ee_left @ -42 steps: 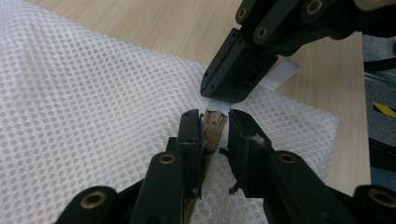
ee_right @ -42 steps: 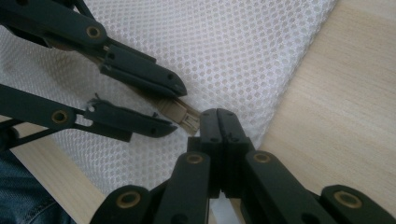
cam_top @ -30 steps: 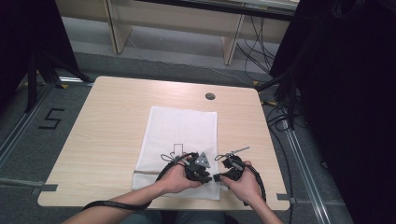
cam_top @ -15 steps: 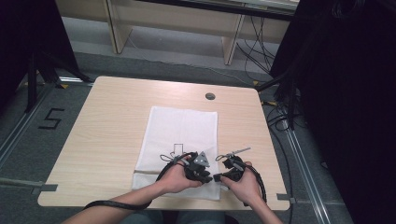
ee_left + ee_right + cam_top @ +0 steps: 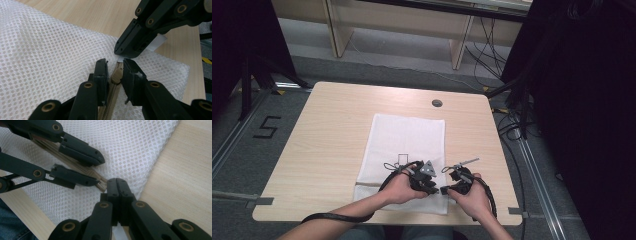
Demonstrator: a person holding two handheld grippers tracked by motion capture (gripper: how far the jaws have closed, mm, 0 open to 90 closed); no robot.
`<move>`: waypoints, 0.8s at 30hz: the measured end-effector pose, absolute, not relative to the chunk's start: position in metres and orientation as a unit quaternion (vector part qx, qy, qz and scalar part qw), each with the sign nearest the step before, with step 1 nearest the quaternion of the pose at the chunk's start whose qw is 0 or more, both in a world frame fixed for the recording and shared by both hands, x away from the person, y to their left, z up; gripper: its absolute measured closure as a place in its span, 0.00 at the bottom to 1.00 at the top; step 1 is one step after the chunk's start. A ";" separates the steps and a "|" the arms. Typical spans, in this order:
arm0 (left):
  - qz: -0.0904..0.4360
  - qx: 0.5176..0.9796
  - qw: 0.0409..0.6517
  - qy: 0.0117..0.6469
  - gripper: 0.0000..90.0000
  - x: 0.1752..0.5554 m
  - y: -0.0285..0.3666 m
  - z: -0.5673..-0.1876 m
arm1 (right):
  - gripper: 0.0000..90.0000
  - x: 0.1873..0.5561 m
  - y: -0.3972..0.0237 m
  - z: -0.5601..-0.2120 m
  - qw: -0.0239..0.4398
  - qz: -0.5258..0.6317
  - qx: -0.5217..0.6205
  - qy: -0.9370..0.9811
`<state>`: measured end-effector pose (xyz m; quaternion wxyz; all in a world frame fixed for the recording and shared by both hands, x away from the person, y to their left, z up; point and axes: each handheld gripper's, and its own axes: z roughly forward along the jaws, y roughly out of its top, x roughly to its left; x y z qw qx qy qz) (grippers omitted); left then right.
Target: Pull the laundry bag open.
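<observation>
A white mesh bag (image 5: 407, 140) lies flat on the wooden table (image 5: 327, 135), its tan zipper (image 5: 113, 87) running along the near edge. In the left gripper view, my left gripper (image 5: 115, 62) straddles the zipper slider (image 5: 117, 76), jaws a little apart on either side of it. My right gripper (image 5: 116, 181) is shut on the bag's edge just past the zipper end (image 5: 100, 185). It pinches the white fabric there, with a white tab (image 5: 158, 41) showing behind it. Both grippers (image 5: 439, 189) meet tip to tip at the bag's near right corner.
A round cable hole (image 5: 437, 103) sits near the table's far edge. Cables (image 5: 512, 125) hang off the right side over the floor. A "5" marking (image 5: 267, 127) is on the floor to the left. Bare wood surrounds the bag.
</observation>
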<state>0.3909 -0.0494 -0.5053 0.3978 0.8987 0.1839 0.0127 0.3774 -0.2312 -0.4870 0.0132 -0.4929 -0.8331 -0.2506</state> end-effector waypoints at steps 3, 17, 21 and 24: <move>0.015 0.901 0.395 0.181 0.79 0.389 -0.051 -0.505 | 1.00 0.377 -0.230 -0.486 0.011 -0.246 -0.498 -0.831; 0.046 0.911 0.379 0.156 0.85 0.384 -0.057 -0.506 | 1.00 0.377 -0.230 -0.487 0.016 -0.256 -0.495 -0.830; 0.064 0.916 0.371 0.139 0.86 0.383 -0.057 -0.505 | 1.00 0.377 -0.230 -0.488 0.013 -0.255 -0.498 -0.829; 0.068 0.919 0.365 0.132 0.87 0.382 -0.057 -0.503 | 1.00 0.377 -0.230 -0.488 0.013 -0.255 -0.498 -0.829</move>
